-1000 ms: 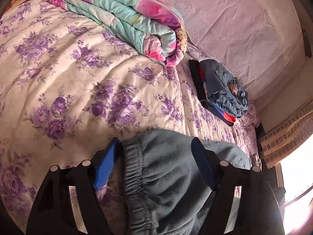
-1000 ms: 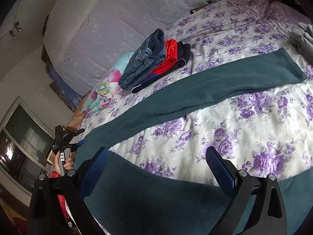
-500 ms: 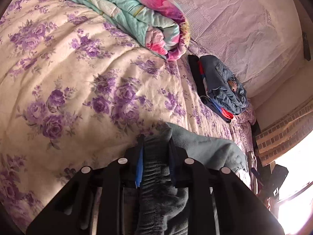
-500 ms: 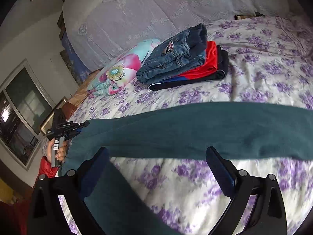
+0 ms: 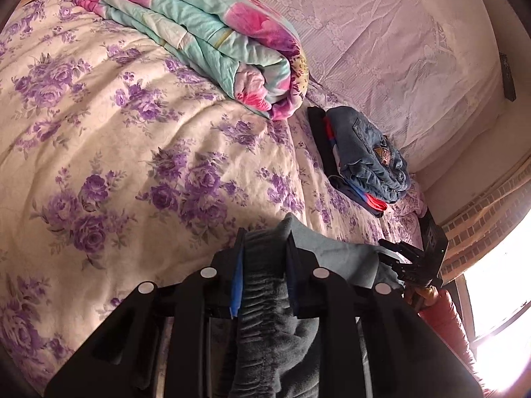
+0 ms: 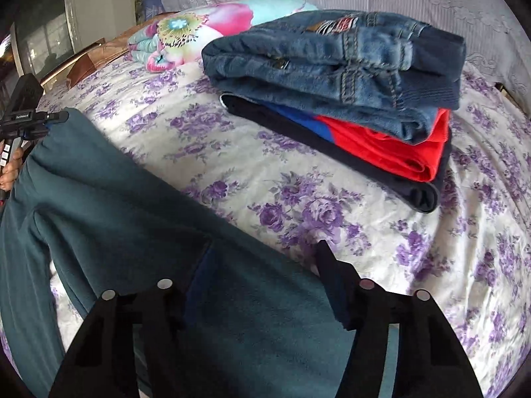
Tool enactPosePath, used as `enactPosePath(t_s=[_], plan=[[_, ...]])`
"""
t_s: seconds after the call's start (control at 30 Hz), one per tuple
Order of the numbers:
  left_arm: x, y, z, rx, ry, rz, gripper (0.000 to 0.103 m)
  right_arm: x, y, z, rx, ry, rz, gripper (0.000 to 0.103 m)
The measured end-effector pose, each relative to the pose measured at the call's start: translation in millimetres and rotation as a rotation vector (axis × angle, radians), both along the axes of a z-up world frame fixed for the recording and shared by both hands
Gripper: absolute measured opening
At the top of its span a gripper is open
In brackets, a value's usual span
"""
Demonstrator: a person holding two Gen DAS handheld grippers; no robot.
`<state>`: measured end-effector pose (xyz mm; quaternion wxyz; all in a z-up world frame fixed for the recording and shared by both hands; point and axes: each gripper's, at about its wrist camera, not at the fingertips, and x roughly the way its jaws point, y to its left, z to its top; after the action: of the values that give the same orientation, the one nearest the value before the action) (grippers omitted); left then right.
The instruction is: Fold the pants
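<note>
In the left wrist view, the left gripper (image 5: 264, 248) sits at six o'clock with its two fingers drawn close together, pinching the gathered elastic waistband of the teal pants (image 5: 268, 325). The bunched cloth fills the narrow gap between the blue-lined pads and hangs down toward the bottom edge; a flatter part of the same garment spreads off toward four o'clock. There the right gripper (image 5: 411, 258) shows as a dark frame at the cloth's far end, with a red sleeve (image 5: 444, 318) below it. The purple-flowered bedspread (image 5: 116, 152) covers the left and middle. A rolled floral quilt (image 5: 212, 33) lies at eleven to twelve o'clock, and a stack of folded clothes (image 5: 365, 159), jeans on top, lies at two o'clock against the pale lace-covered headboard (image 5: 398, 33).

In the right wrist view, the right gripper (image 6: 262, 265) is at six o'clock with its fingers set wide apart. The teal pants (image 6: 132, 225) lie between and beneath them, but whether the fingers grasp the cloth cannot be told. The garment runs from the bottom centre up toward nine o'clock, where the left gripper (image 6: 30, 121) meets its waistband end and a hand (image 6: 11, 169) shows just below. The stack of folded clothes (image 6: 348, 93) fills twelve to two o'clock, blue jeans over red over dark fabric, resting on the bedspread (image 6: 282, 205). The quilt (image 6: 199, 26) lies behind it at eleven o'clock.
</note>
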<state>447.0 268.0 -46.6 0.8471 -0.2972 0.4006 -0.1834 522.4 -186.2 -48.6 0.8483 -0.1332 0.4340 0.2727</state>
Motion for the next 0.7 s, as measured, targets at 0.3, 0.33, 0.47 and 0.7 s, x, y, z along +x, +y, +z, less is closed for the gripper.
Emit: enactPosePath(t_s=[0.3, 0.33, 0.47, 0.7], plan=[[-13, 3, 15, -0.03, -0.078, 0.009, 0.02, -90, 18, 45, -0.023, -0.163, -0.017, 0.006], [-19, 4, 20, -0.043, -0.104, 0.011, 0.02, -109, 17, 55, -0.007, -0.189, -0.026, 0.006], [-56, 13, 38, -0.141, -0.205, 0.02, 0.02, -194, 17, 78, 0.031, -0.292, -0.024, 0.006], [-128, 22, 16, -0.206, -0.183, 0.045, 0.02, -303, 19, 32, 0.054, -0.265, -0.014, 0.006]])
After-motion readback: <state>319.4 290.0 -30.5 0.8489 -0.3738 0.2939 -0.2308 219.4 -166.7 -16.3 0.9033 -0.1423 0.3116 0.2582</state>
